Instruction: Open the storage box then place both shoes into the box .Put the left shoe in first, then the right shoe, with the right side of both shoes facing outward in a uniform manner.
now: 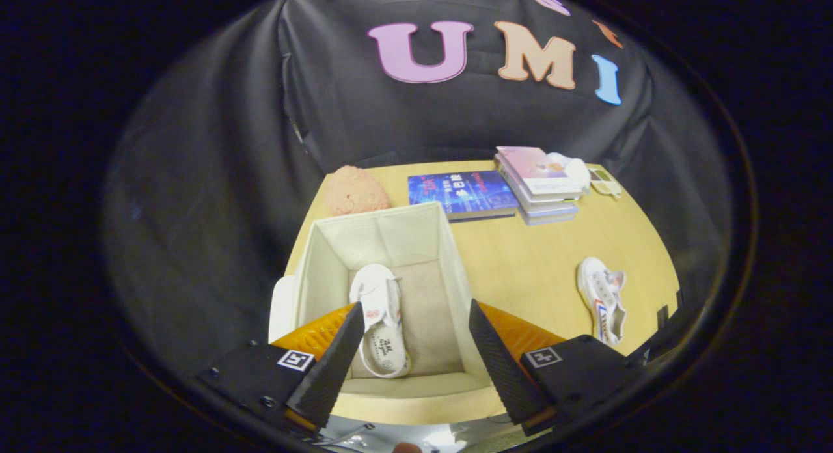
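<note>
Shoe [604, 299] lies on the tabletop [533, 264], right of the open storage box [384, 228] holding the other shoe [379, 319]; claw [416, 339] apart, empty, above the box; looks light, soft canvas, best gripped at heel collar

The fisheye camera rides on the hand-held gripper [416, 319], looking steeply down from above the open storage box [384, 241] across the table [540, 264] toward the booth wall.

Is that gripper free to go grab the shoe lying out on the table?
Probably yes: the gripper is open over the box, and the shoe lies alone on bare table.
</note>
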Tool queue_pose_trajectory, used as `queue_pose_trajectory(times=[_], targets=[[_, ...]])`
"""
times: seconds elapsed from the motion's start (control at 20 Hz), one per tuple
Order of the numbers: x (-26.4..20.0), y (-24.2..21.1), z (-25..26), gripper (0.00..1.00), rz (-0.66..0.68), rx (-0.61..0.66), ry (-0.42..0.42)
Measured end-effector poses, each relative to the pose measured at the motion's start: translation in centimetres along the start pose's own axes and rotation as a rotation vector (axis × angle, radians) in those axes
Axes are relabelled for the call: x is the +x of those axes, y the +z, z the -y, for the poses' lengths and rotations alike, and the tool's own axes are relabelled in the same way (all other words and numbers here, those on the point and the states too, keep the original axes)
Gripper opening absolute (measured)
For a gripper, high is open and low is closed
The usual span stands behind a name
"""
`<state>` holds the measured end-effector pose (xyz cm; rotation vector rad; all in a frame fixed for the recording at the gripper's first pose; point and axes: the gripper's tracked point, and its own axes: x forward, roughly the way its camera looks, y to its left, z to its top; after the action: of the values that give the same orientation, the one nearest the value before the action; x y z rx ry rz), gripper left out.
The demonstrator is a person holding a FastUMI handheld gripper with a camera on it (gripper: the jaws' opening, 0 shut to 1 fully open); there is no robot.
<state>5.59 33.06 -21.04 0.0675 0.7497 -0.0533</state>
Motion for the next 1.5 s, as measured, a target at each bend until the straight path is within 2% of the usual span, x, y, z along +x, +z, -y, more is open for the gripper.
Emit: queue_pose_trajectory(times=[0.4, 0.65, 0.95, 1.25, 1.5], targets=[[-1.4, 0.0, 13.1, 1.00, 0.047, 0.086, -0.124], [-0.7, -3.0, 22.1, 1.00, -0.009, 0.064, -0.241], [0.4, -6.3, 31.0, 1.00, -0.041, 0.038, -0.340], [2.1, -8.4, 37.1, 1.00, -0.056, -0.054, -0.433], [5.0, -10.4, 39.2, 1.00, -0.082, -0.109, -0.435]])
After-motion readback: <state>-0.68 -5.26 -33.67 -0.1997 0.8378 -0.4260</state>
